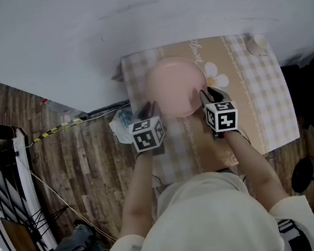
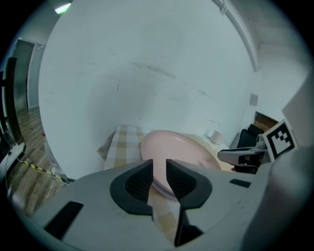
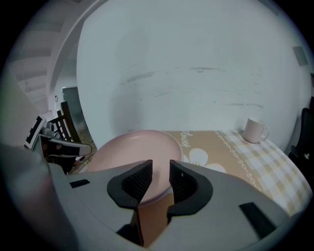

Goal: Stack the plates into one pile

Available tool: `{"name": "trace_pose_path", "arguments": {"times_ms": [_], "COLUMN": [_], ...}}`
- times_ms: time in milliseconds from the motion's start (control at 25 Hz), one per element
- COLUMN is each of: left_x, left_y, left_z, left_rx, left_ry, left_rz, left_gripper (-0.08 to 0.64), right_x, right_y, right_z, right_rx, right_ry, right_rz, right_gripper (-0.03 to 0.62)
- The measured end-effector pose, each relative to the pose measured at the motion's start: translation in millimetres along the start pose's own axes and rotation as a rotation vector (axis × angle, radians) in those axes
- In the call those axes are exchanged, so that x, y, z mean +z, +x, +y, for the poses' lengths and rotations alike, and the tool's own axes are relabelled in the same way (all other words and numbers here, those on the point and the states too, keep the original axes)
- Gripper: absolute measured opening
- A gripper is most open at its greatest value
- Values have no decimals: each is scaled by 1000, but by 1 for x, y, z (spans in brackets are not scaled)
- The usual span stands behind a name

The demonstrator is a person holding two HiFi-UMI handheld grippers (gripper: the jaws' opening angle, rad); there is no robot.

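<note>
Plates look already piled, pink, mid table. Left gripper and right gripper at pile's near rim, jaws apart, nothing pinched. I'd draw both back toward near edge, level, clear of rim, so pile stays centred

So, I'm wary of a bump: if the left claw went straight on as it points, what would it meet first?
Probably the rim of the pink plate, just beyond the open left claw; depth is unclear.
</note>
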State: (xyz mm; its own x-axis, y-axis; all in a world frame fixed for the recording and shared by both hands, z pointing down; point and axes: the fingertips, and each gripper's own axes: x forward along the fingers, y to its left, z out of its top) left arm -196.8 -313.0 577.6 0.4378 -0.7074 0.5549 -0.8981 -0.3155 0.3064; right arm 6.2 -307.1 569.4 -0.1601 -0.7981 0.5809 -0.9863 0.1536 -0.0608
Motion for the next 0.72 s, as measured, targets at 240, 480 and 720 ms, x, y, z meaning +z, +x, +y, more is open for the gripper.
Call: {"name": "trace_pose_path", "arguments": {"times_ms": [240, 480, 720], "left_x": [10, 8, -8], "left_y": [-27, -54, -80], "left_z": [-18, -42, -79], "left_rx": [-15, -14, -16], "left_ry": [-24, -45, -77], "left_rz": [-77, -128, -157], "left_gripper": [44, 29, 21], "right_x": [14, 23, 10], "right_y": [-28, -64, -102], "right_z": [23, 32, 26], "right_rx": [70, 120, 164], "right_ry": [7, -33, -54], "right_rz": [-76, -137, -155], "right_gripper": [69, 37, 15]}}
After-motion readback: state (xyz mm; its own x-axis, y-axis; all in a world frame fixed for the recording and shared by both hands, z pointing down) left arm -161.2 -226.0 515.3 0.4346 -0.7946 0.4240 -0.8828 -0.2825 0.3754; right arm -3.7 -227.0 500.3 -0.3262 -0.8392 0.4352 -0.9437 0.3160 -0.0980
